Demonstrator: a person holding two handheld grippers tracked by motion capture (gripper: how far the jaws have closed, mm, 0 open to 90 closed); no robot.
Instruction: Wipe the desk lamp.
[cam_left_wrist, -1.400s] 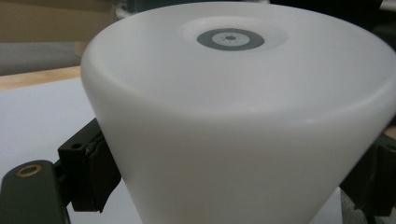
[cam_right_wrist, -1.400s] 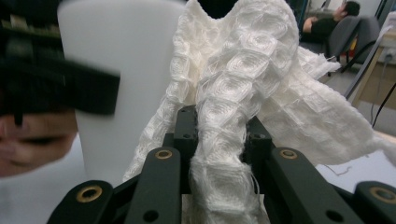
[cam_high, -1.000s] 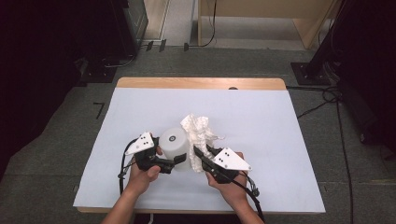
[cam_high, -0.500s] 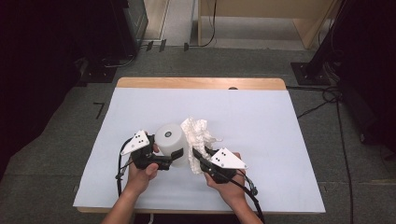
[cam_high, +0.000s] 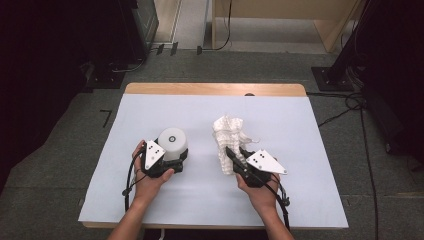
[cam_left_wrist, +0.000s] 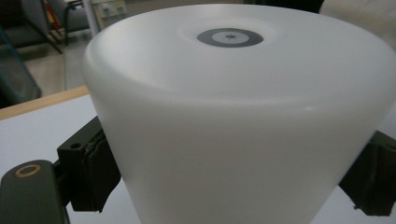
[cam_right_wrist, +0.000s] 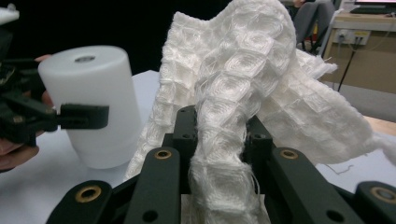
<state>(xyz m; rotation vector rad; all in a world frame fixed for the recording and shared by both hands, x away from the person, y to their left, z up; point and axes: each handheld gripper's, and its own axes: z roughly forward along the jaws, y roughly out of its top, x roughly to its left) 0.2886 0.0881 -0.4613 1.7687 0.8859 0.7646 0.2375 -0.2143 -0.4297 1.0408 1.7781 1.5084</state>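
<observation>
White cloth (cam_right_wrist: 233, 93) pinched in right gripper (cam_right_wrist: 219, 140)

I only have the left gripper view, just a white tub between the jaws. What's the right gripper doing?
Observer: The right gripper is shut on a white waffle-weave cloth, which stands bunched above its jaws.
Operator: Is the cloth touching my tub?
Observer: No. In the high view the white tub and the cloth are apart, with bare table cover between them.
Operator: Is the tub upright?
Observer: It stands on the cover with its open end down; the left gripper clamps it low, near the base.
</observation>
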